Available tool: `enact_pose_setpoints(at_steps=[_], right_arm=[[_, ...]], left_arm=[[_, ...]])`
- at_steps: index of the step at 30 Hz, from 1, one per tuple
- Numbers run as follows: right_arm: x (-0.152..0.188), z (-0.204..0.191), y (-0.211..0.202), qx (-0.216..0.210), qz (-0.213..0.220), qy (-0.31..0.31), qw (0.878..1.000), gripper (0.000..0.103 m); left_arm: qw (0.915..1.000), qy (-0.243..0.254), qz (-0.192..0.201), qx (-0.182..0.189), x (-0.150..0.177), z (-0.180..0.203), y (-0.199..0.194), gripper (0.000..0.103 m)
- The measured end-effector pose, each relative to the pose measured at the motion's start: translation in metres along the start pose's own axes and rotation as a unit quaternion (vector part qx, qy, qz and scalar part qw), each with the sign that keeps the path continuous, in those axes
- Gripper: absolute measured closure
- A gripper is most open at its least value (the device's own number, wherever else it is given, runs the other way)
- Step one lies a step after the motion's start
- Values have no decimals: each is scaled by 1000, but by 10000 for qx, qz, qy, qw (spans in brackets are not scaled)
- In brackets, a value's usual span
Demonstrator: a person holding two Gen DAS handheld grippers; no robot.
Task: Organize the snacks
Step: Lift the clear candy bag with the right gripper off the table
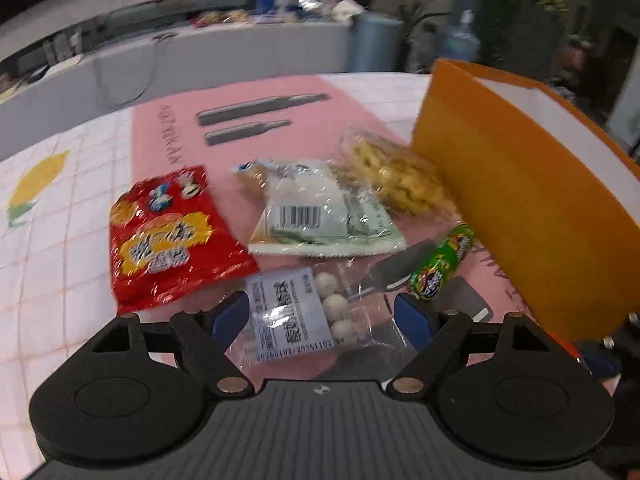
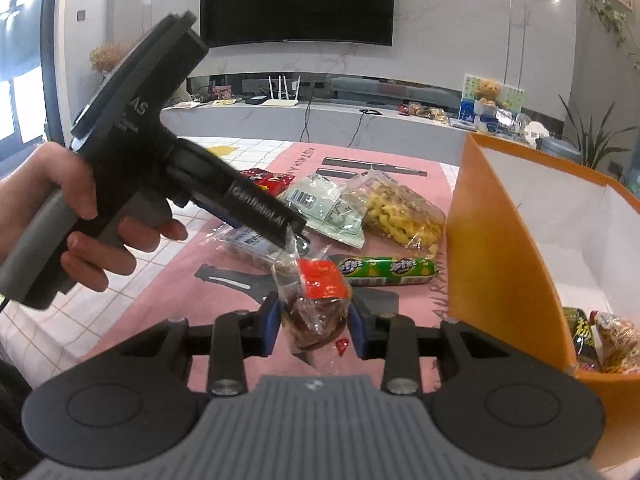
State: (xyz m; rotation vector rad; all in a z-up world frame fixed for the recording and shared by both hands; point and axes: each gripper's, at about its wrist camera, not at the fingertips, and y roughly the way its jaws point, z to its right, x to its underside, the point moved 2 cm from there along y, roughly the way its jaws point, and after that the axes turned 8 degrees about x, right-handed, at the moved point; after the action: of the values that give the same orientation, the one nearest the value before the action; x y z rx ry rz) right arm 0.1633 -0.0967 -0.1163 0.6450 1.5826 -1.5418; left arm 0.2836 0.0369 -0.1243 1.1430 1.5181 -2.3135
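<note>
the bench [image 1: 48, 240], under a white grid cloth, carries a pink mat [image 1: 168, 136] printed with dark tool shapes. at the mat's right edge stands an orange box [image 1: 500, 208] with a white inside, open at the top; in the right wrist view a few wrapped snacks [image 2: 600, 340] already lie in its bottom corner. the loose snacks lie together on the mat beside the box: a red crinkly packet [image 1: 168, 240] at the left, a pale green and white packet with a barcode [image 1: 316, 216] in the middle, a clear bag of yellow curly crisps [image 1: 396, 176] nearest the box wall, a green sausage-shaped stick [image 1: 444, 260] close to the box, and a clear bag of white balls with a printed label [image 1: 296, 312]. the left tongs [image 1: 320, 316] stand spread, one blue pad on each side of that bag of white balls, not pressing it. a person's hand [image 2: 80, 232] grips the left tool's handle. the right tongs [image 2: 312, 320] are pinching a small clear packet with a red label and dark brown contents [image 2: 316, 300], held above the mat near the box's left wall.
</note>
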Motion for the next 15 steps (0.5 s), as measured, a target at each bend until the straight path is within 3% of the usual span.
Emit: enact_pose_setpoints(at_steps=[3, 7, 15], right_arm=[[2, 0, 0, 12, -44, 16, 10000, 69], [2, 2, 1, 24, -75, 37, 10000, 69], [4, 1, 7, 24, -159, -19, 9999, 69]], left_arm=[[9988, -5, -24, 484, -1, -8, -3, 7], [9945, 417, -148, 951, 0, -13, -6, 6], [9925, 1011, -156, 668, -5, -5, 14, 0]])
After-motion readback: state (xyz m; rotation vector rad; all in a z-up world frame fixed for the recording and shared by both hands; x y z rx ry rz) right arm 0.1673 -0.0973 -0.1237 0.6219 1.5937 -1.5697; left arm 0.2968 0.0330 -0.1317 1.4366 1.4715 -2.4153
